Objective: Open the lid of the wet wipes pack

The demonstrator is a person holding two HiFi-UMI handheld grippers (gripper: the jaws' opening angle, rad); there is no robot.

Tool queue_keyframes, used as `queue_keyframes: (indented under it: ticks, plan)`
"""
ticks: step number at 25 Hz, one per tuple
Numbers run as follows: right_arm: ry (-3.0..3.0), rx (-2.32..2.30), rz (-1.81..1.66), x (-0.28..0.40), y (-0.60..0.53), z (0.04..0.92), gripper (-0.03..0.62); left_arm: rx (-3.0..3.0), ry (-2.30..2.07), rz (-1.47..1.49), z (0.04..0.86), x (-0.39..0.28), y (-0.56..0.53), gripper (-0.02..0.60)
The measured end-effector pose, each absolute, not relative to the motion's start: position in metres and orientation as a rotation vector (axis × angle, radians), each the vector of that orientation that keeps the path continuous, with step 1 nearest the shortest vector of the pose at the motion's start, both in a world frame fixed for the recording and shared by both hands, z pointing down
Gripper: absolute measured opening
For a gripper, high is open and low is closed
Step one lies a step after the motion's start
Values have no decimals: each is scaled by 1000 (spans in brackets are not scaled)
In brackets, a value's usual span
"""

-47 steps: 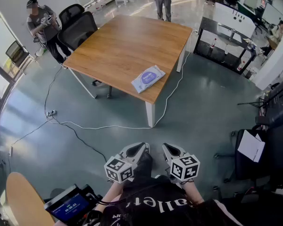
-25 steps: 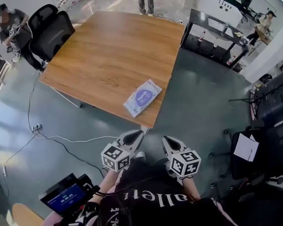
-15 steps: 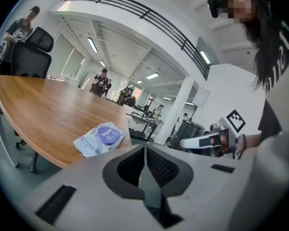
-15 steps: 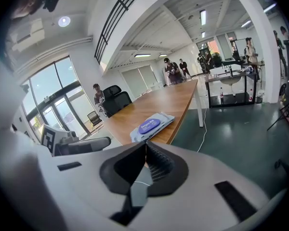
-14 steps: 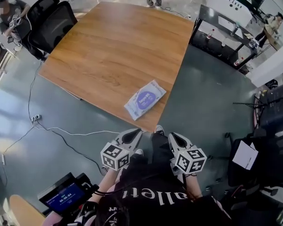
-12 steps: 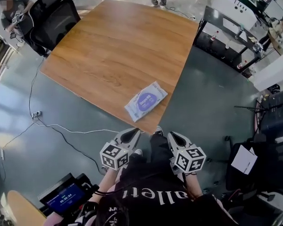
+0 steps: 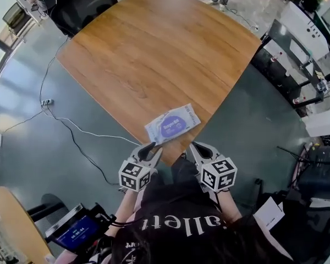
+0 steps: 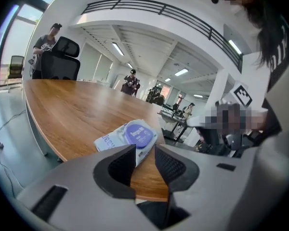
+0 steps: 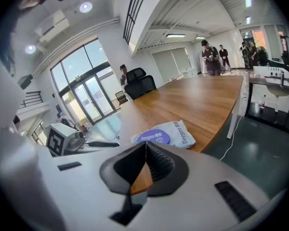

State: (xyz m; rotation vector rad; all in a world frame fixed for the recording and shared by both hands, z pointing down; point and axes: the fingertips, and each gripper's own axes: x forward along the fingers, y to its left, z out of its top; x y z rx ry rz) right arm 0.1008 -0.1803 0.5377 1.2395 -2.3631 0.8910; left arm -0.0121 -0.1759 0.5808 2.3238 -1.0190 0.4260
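The wet wipes pack (image 7: 172, 123), white with a purple oval lid, lies flat near the wooden table's (image 7: 154, 54) near corner. Its lid is down. My left gripper (image 7: 150, 150) hovers just short of the pack's near left end without touching it. Its jaws have just been opening and nothing is between them. In the left gripper view the open gripper (image 8: 145, 148) frames the pack (image 8: 130, 135) just ahead. My right gripper (image 7: 197, 148) is at the table's corner, to the right of the pack. In the right gripper view the gripper (image 9: 145, 144) is shut, with the pack (image 9: 164, 134) lying beyond it.
Black office chairs (image 7: 80, 1) stand at the table's far left. A cable (image 7: 71, 136) trails over the grey floor to the left. A dark side table (image 7: 297, 54) stands at the right. People stand at the far end. A device with a blue screen (image 7: 77, 232) sits at lower left.
The person has come up to the table, so the pack now lies just ahead of both grippers. Both grippers moved forward and down, and the left gripper's jaws have parted.
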Motion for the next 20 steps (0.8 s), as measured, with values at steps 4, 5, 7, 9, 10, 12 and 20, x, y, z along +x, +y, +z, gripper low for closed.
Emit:
queue_keyframes:
  ticks: [4, 5, 7, 9, 10, 12, 20]
  plan:
    - [-2442, 1109, 823, 85, -200, 536, 11, 2343, -1091, 575, 592, -14, -194, 107]
    - [-2452, 1079, 821, 82, -203, 537, 11, 2365, -1103, 611, 592, -14, -200, 107]
    - [-2460, 1022, 820, 76, -207, 540, 11, 2415, -1118, 692, 594, -12, -211, 107]
    - [-2460, 969, 813, 71, -211, 543, 11, 2452, -1110, 776, 598, -11, -218, 107]
    - [-2458, 947, 804, 69, -213, 544, 11, 2465, -1098, 816, 600, -10, -220, 107]
    - [-2454, 912, 773, 63, -217, 545, 11, 2479, -1065, 894, 608, -12, -221, 107]
    - [-2407, 733, 513, 63, -226, 566, 12, 2462, -1014, 1037, 633, -6, -218, 117]
